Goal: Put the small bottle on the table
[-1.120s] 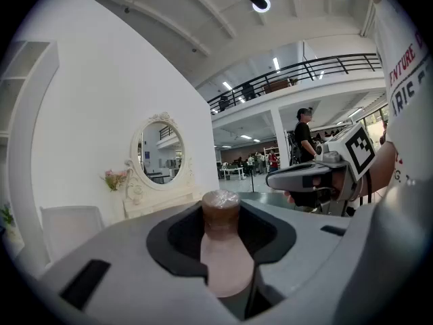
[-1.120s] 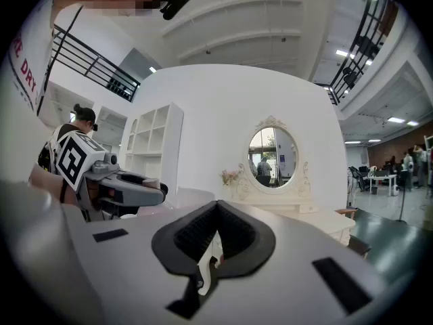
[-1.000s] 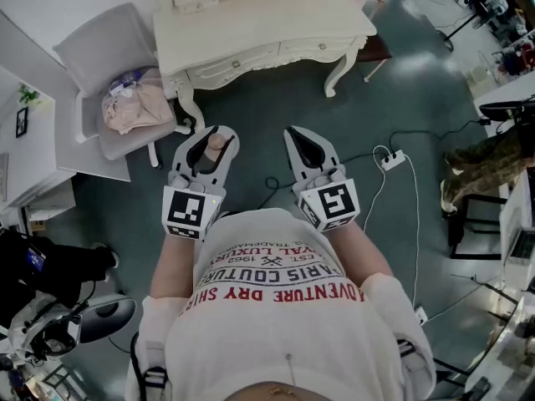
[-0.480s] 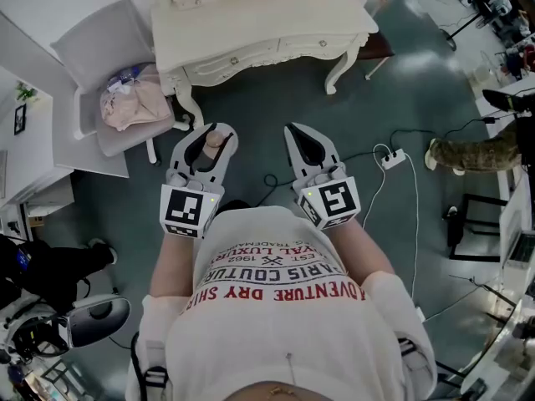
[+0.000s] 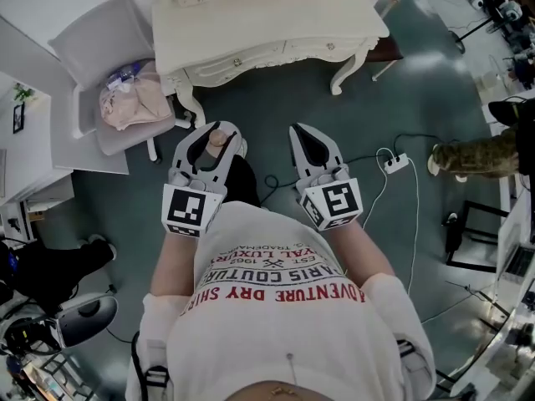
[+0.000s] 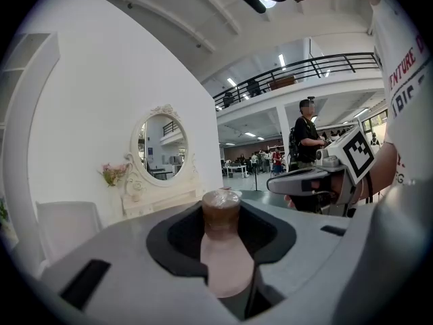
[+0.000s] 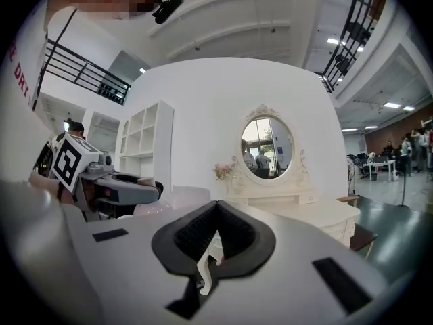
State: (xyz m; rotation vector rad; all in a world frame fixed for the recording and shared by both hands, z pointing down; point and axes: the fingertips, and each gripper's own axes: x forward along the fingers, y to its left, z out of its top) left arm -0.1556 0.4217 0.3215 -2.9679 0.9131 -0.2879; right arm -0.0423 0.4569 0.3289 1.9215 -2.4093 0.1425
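My left gripper (image 5: 209, 144) is shut on a small pink bottle (image 5: 216, 139) with a brown cap, which stands upright between the jaws (image 6: 222, 263). It hangs over the dark floor, short of the cream dressing table (image 5: 267, 23). In the left gripper view the table with its oval mirror (image 6: 160, 198) lies ahead at the left. My right gripper (image 5: 308, 144) is level beside the left one, shut with nothing between its fingers. In the right gripper view the jaw tips (image 7: 216, 207) meet, and the table (image 7: 308, 212) stands ahead.
A grey chair (image 5: 92, 40) with pink cloth (image 5: 134, 103) on it stands left of the table. A power strip (image 5: 393, 162) and cables lie on the floor at the right. A person's camouflage trouser leg (image 5: 476, 153) is at the far right. White shelving (image 5: 33, 132) is at the left.
Both grippers have edged forward toward the dressing table, the bottle still in the left one. The person's dark shoe now shows below the left gripper.
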